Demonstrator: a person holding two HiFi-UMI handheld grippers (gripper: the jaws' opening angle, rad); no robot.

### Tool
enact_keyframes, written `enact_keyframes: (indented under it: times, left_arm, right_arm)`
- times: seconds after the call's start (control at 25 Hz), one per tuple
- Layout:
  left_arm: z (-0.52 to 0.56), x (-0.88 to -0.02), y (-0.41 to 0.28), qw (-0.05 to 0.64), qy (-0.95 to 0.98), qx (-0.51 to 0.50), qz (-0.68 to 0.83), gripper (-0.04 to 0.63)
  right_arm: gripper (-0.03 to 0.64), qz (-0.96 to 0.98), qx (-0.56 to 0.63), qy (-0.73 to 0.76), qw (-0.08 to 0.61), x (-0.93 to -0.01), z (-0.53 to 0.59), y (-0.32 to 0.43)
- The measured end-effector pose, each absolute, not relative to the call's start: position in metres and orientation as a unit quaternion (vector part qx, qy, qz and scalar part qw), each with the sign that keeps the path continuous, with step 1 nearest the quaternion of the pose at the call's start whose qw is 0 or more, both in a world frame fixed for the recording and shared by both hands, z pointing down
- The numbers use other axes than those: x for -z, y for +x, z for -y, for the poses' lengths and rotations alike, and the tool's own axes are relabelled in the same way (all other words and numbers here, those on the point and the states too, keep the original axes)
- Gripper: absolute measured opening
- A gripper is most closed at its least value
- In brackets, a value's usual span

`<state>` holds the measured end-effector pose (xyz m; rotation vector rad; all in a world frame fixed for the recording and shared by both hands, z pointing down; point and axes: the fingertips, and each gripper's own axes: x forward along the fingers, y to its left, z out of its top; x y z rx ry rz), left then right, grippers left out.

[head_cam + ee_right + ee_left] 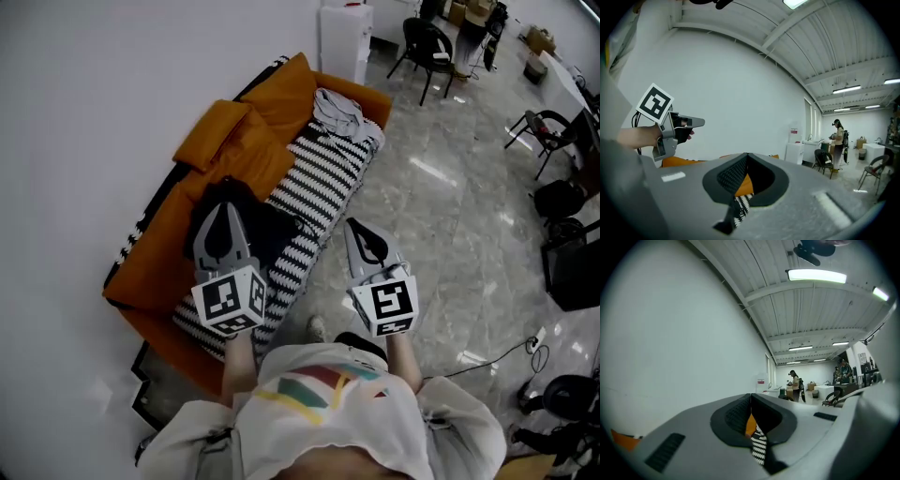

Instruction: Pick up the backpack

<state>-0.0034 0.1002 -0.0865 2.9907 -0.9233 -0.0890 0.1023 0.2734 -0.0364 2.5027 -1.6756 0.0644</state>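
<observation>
white wall [112,94] fills the side to the left of the left hand-held gripper [225,208]. under and ahead of that hand-held gripper is an orange sofa [244,141], pushed up against the wall. a black and white striped blanket [323,178] lies along the sofa seat. the black backpack [277,230] sits on the sofa, partly on the blanket. it is right below the tip of the left hand-held gripper and sticks out a bit to its right. the hand-held gripper hides part of it, so how near the two are cannot be told. the left hand-held gripper is clenched, its two jaws pressed tight together with nothing between them.

far ahead of it, at the other end of the sofa, is a crumpled grey cloth [339,114]. past that end stands a tall white box [345,37].

the right hand-held gripper [361,232] is to the right of the backpack, over the shiny grey floor [441,206] just beside the sofa's front edge. it is clenched too, jaws together and holding nothing. in the right gripper view the left hand-held gripper shows off to its left, with a hand around it.

far ahead and to the right are dark chairs [427,42], and a person [839,136] stands near them. behind both hand-held grippers is a white shirt [328,403] with coloured stripes.
</observation>
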Motion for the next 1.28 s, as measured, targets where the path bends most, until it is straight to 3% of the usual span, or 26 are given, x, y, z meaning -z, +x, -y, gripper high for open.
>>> enact_keyframes:
  times: [0.8,1.28]
  left_arm:
    - [-0.046,0.086,-0.011,0.033,0.862,0.028,0.506,0.015]
    - [-0.033,0.091,-0.047,0.027,0.815,0.031,0.578,0.015]
  right_arm:
    - [0.003,0.744,0.007,0.667,0.05,0.062,-0.126,0.142]
    - [0.003,0.797,0.034,0.601,0.044,0.072,-0.077,0.115]
